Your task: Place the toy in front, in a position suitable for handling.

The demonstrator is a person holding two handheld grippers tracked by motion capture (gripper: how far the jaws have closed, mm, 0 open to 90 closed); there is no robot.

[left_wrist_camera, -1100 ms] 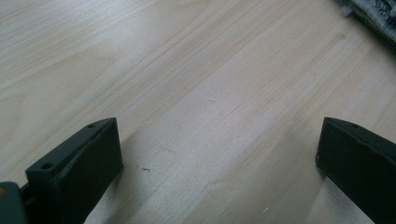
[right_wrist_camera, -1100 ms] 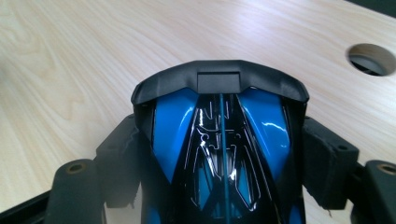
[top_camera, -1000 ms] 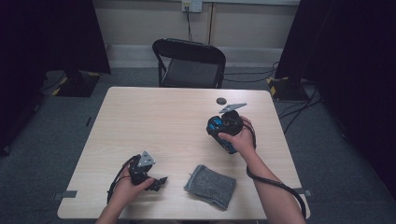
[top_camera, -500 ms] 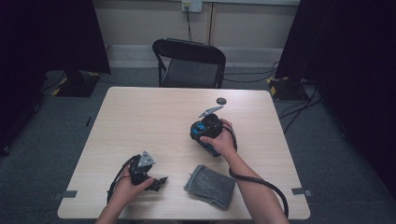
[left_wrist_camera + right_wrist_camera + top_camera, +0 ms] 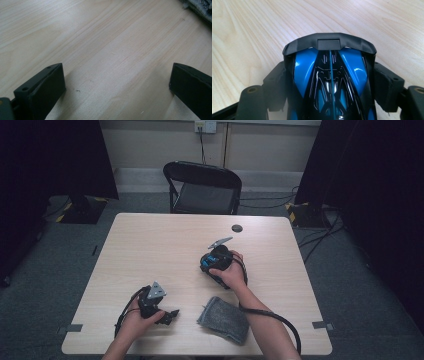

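Plainly unlabelled blue-black toy car (image 5: pixel 329 82), fingers (image 5: pixel 387 85) clamped

Black folding chair (image 5: pixel 204 187) stands behind the desk's (image 5: pixel 150 245) far edge; grey carpet (image 5: pixel 50 270), dark curtains (image 5: pixel 55 157) at both sides.

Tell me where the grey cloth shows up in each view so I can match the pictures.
High view: the cloth lies near the table's front edge, between the forearms, right of the left claw.
Left gripper view: its edge fills the top right corner.
Right gripper view: not in it.
Shared landmark: the pale wood tabletop.
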